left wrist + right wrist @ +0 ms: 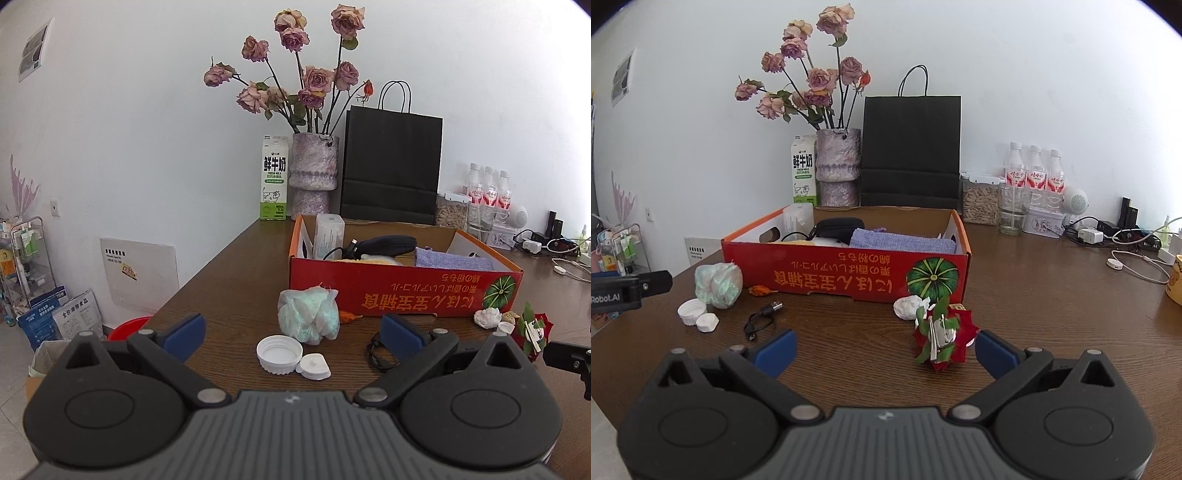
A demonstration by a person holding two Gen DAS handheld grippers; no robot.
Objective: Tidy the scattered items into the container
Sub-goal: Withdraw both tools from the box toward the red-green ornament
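Left wrist view: left gripper [293, 334], jaws wide apart, hovers before a white cap [279, 354] and crumpled bag [308, 314] beside the red box [402, 291]. Right gripper [885, 349], likewise spread, faces the red ornament [942, 336] in front of the box.

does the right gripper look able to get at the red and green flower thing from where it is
Probably yes. The right gripper is open and empty, and the red and green flower ornament lies on the table just ahead of its right finger, with bare wood between. The crumpled white paper sits behind it, not in the way.
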